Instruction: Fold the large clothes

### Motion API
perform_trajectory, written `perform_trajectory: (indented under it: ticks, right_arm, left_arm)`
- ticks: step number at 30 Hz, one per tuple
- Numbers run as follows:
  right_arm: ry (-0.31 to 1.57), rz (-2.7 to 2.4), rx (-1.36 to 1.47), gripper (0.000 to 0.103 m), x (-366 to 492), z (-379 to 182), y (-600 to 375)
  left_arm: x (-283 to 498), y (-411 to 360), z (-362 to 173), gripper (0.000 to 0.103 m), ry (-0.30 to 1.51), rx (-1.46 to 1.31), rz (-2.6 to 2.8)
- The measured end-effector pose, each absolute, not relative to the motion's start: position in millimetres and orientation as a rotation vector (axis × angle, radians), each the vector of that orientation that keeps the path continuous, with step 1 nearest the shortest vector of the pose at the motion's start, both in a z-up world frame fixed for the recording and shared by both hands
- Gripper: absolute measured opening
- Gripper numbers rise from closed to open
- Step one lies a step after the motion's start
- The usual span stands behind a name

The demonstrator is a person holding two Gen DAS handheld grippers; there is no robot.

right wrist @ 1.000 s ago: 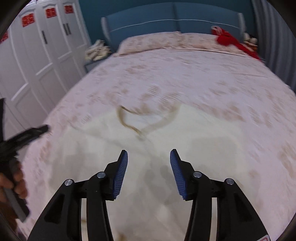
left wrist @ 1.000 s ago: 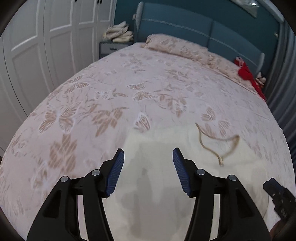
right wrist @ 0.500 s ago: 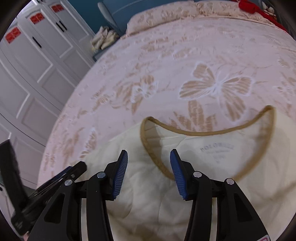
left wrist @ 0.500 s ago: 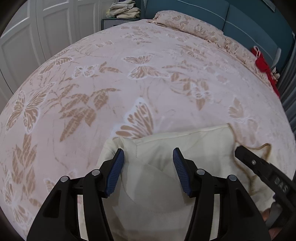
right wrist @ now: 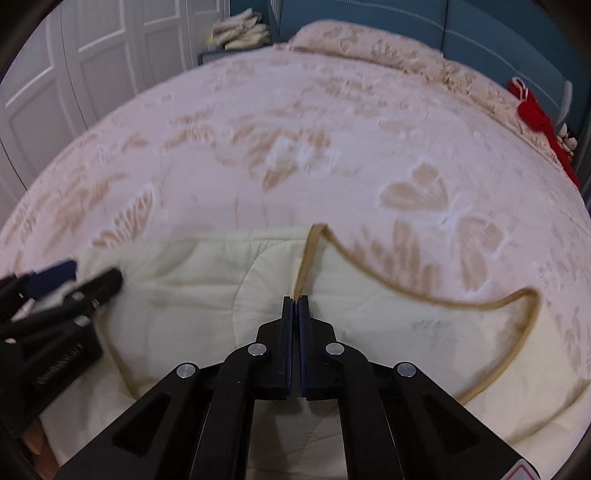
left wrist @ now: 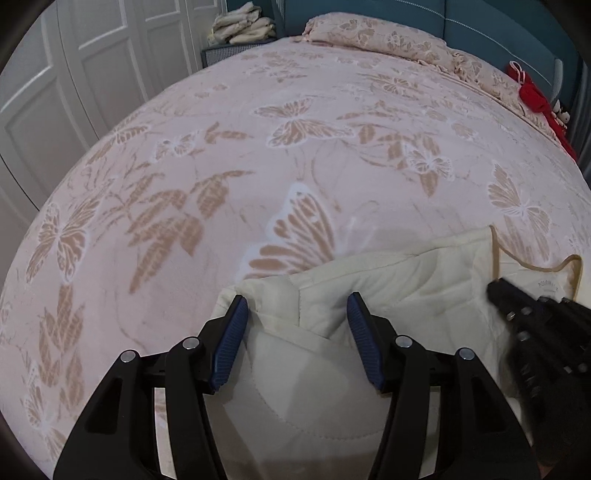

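**Claws at the neckline of a cream garment on the bed**

Cream quilted garment (left wrist: 399, 280) lies spread on the near part of the bed (left wrist: 258, 155), over a pink bedspread patterned with tan butterflies and leaves. Its tan-trimmed neckline (right wrist: 406, 288) opens toward the headboard, and a small printed label shows just inside the collar in the left wrist view.

The right claw (right wrist: 295, 302) is pressed shut, its two blue pads meeting on the tan trim at the left end of the neckline, where the trim rises in a small peak just ahead of the fingertips. In the left wrist view the same claw (left wrist: 496, 291) appears as a dark, slightly blurred shape at the right edge, its tip on the fabric beside the collar.

The left claw (left wrist: 295, 317) stands wide apart, its blue pads on either side of a bunched fold at the garment's shoulder edge, with fabric between them but nothing pinched. It also shows at the left edge of the right wrist view (right wrist: 88, 277), just over the garment's left border.

At the far end of the bed sit a patterned pillow (left wrist: 369, 33), a red cloth item (left wrist: 535, 96) near the teal headboard (right wrist: 480, 33), and a stack of folded pale cloths (left wrist: 240, 26) on a nightstand beside white wardrobe doors (left wrist: 92, 74).
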State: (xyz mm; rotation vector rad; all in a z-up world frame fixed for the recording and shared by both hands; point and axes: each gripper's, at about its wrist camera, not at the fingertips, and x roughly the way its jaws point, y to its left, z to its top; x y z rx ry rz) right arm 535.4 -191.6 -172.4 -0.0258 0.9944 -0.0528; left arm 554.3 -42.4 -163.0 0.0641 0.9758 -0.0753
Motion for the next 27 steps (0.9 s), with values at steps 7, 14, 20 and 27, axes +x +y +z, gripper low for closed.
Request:
perform_trajectory:
  ticks: [7, 14, 20, 27]
  right_arm:
    - [0.977, -0.071, -0.058, 0.002, 536.5, -179.3, -187.8]
    - [0.96, -0.078, -0.071, 0.002, 534.8, -183.0, -184.5]
    - [0.942, -0.082, -0.07, 0.002, 534.3, -183.3, -184.7]
    - [0.814, -0.238, 0.199, 0.034, 483.5, -120.8, -257.9]
  left_arm:
    - [548.3, -49.6, -170.9, 0.056, 0.909, 0.109, -0.052]
    - [546.3, -55.6, -174.0, 0.057, 0.88, 0.143, -0.029]
    - [545.5, -57.8, -175.9, 0.057, 0.866, 0.153, -0.017]
    - [541.3, -46.7, -153.7, 0.062, 0.889, 0.09, -0.058]
